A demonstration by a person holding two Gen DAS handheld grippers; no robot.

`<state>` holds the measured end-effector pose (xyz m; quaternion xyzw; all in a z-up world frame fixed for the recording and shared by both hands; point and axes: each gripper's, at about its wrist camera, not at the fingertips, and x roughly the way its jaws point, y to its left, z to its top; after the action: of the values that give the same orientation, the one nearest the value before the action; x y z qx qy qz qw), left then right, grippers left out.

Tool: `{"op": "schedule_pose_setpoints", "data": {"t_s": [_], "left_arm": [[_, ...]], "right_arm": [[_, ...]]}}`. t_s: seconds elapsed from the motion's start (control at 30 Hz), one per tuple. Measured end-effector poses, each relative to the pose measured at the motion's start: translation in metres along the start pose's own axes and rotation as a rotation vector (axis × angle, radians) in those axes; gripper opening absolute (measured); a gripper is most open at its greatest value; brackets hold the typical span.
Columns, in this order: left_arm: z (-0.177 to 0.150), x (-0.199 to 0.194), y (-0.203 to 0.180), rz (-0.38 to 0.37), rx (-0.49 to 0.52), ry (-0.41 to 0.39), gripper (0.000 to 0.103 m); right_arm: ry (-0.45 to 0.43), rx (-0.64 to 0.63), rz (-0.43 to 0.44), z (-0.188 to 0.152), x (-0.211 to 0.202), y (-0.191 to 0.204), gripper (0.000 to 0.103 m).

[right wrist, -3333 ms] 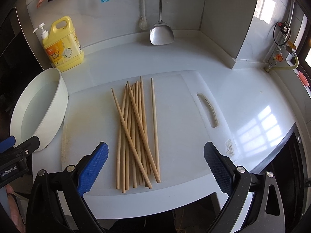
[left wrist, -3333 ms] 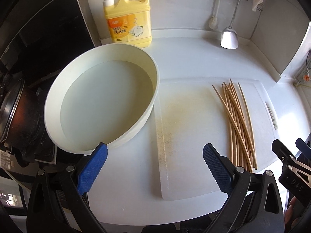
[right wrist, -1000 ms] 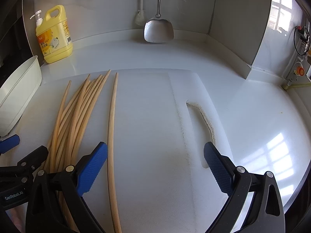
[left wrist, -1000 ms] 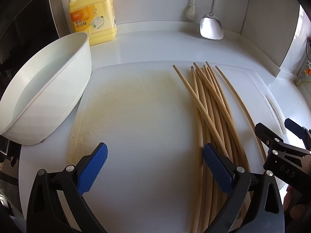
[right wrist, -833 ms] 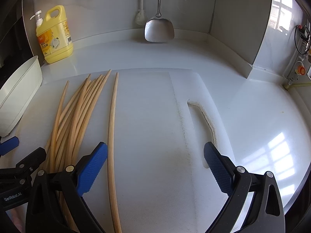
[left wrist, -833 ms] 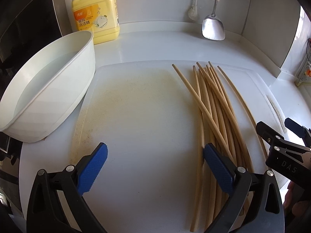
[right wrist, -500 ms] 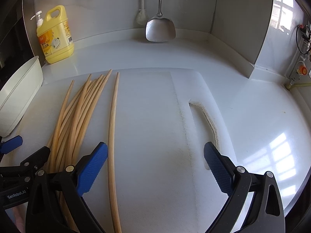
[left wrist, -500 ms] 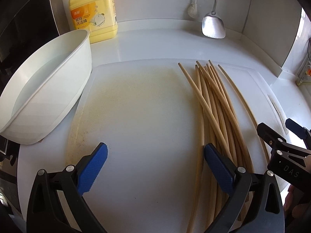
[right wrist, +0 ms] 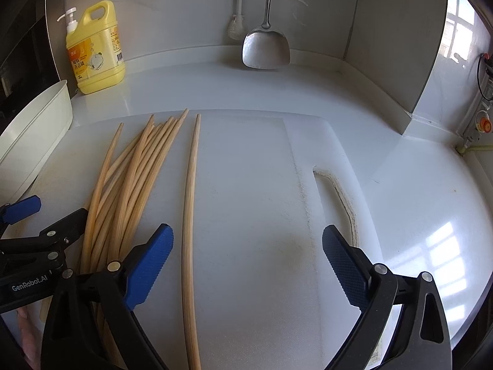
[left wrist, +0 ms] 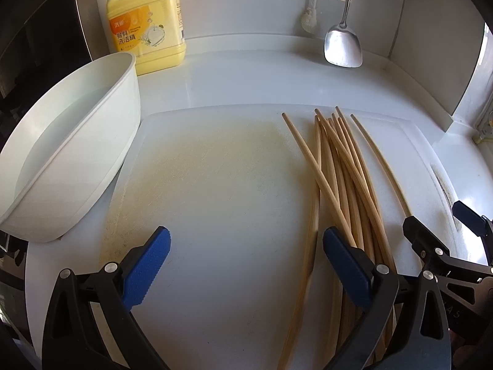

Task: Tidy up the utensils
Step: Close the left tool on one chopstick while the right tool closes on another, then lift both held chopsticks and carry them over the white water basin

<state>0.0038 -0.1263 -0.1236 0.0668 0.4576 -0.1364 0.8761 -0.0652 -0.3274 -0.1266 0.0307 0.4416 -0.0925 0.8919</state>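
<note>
Several wooden chopsticks (left wrist: 342,178) lie in a loose bundle on the white cutting board (left wrist: 215,185), tips pointing away. My left gripper (left wrist: 246,262) hangs open low over the board, its right finger over the bundle's near ends. In the right wrist view the same chopsticks (right wrist: 132,172) lie left, and one single chopstick (right wrist: 189,209) lies apart beside them. My right gripper (right wrist: 248,262) is open over the cutting board (right wrist: 262,185), its left finger between the bundle and the single stick. Nothing is held.
A white basin (left wrist: 67,151) holding water stands left of the board. Behind it is a yellow detergent bottle (left wrist: 146,21). A metal spatula (left wrist: 342,46) hangs at the back wall. The board's handle slot (right wrist: 336,191) is on the right. Walls close the back and right.
Both grippers came down and forward from a high view to just over the board. In the last second they shifted only slightly. The chopsticks have not moved.
</note>
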Motion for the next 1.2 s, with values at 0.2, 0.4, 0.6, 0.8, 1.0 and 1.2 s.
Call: {"op": "schedule_pose_setpoints", "data": {"t_s": [0.2, 0.4, 0.6, 0.8, 1.0, 1.2], "left_arm": [[0.001, -0.003, -0.008, -0.017, 0.030, -0.031, 0.080], [0.000, -0.011, -0.018, -0.054, 0.073, -0.033, 0.041], [-0.003, -0.014, -0.025, -0.062, 0.097, -0.035, 0.007], [-0.005, -0.016, -0.018, -0.078, 0.072, -0.031, 0.007], [-0.006, -0.019, -0.006, -0.089, 0.032, -0.020, 0.007], [-0.002, -0.033, 0.003, -0.108, -0.006, -0.022, 0.007]], "right_arm": [[-0.022, -0.028, 0.015, -0.001, -0.001, 0.003, 0.091], [-0.025, -0.049, 0.081, -0.001, -0.003, 0.008, 0.067], [-0.039, -0.112, 0.117, -0.003, -0.008, 0.022, 0.034], [-0.045, -0.147, 0.140, -0.004, -0.011, 0.029, 0.007], [-0.034, -0.060, 0.195, -0.004, -0.011, 0.013, 0.006], [-0.041, -0.032, 0.200, 0.002, -0.023, 0.006, 0.006]]}}
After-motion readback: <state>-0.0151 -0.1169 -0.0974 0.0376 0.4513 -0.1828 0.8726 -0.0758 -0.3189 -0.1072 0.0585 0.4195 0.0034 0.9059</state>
